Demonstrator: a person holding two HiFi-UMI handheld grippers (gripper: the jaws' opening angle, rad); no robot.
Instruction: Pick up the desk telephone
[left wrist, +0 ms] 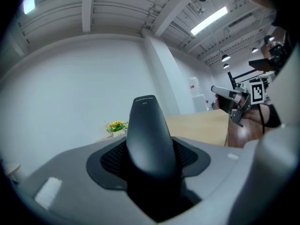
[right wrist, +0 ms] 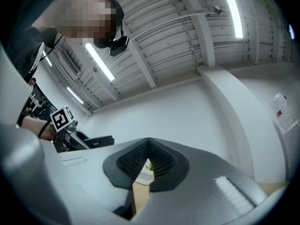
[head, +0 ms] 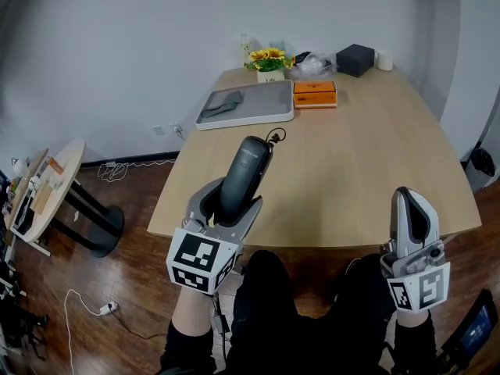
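A dark grey telephone handset (head: pixel 245 172) stands nearly upright over the near edge of the wooden table (head: pixel 351 162), with a bit of black cord (head: pixel 274 137) at its top end. My left gripper (head: pixel 230 203) is shut on its lower half. In the left gripper view the handset (left wrist: pixel 149 135) rises between the black pads (left wrist: pixel 111 159) and fills the middle. My right gripper (head: pixel 410 209) hangs off the table's near right corner, shut and holding nothing. In the right gripper view its pads (right wrist: pixel 159 161) meet at the tip. No telephone base shows in any view.
At the table's far end lie a grey tray (head: pixel 266 106) with a grey cloth (head: pixel 222 104), an orange box (head: pixel 315 94), a pot of yellow flowers (head: pixel 269 59), a black box (head: pixel 355 58) and a white cup (head: pixel 383 59). A small round table (head: pixel 69 162) stands at the left.
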